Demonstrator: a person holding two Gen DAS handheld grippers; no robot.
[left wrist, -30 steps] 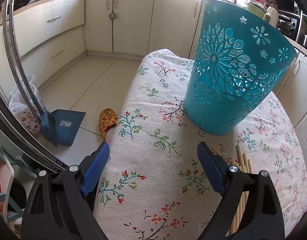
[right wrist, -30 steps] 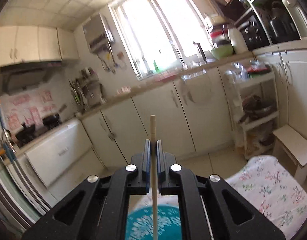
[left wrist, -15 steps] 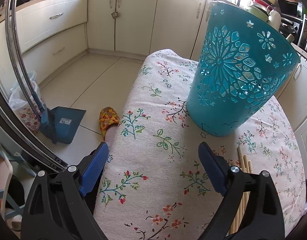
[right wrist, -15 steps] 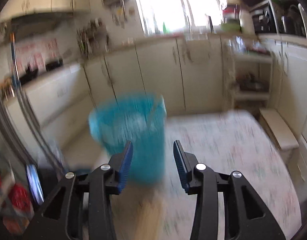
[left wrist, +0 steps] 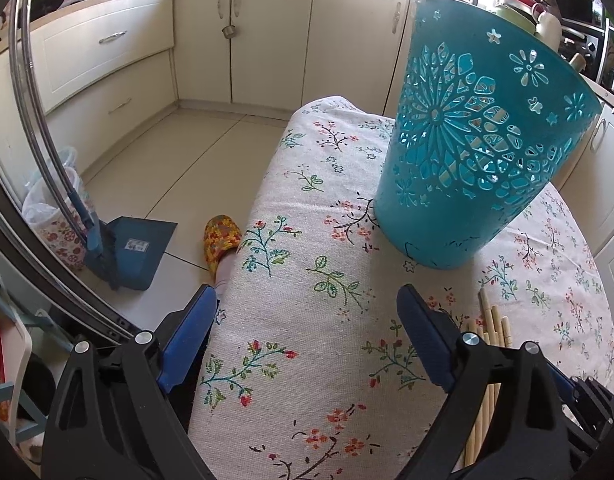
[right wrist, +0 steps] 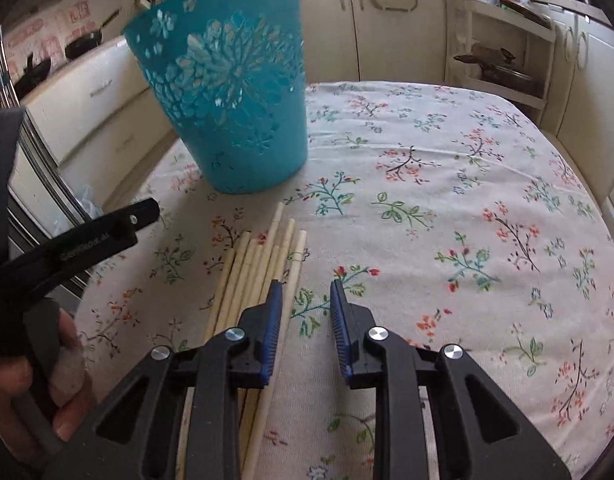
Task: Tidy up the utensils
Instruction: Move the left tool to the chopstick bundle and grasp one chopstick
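A teal cut-out plastic basket [left wrist: 479, 152] stands upright on the floral tablecloth; it also shows in the right wrist view [right wrist: 231, 84]. Several pale wooden chopsticks [right wrist: 263, 264] lie side by side on the cloth in front of the basket, and their ends show in the left wrist view [left wrist: 495, 324]. My right gripper [right wrist: 305, 300] is open and empty, low over the cloth just right of the chopsticks. My left gripper [left wrist: 307, 312] is open wide and empty, over the table's left edge. Pale sticks show through the basket's holes.
The floral tablecloth [right wrist: 467, 200] covers the table. Its left edge [left wrist: 243, 248] drops to a tiled floor with a blue dustpan [left wrist: 135, 252] and a foot in a patterned slipper [left wrist: 221, 240]. Cream cabinets [left wrist: 267, 36] stand behind.
My right gripper held one chopstick upright above the basket, then opened and let it go. It has since come down to the chopsticks on the cloth. The left gripper barely moved.
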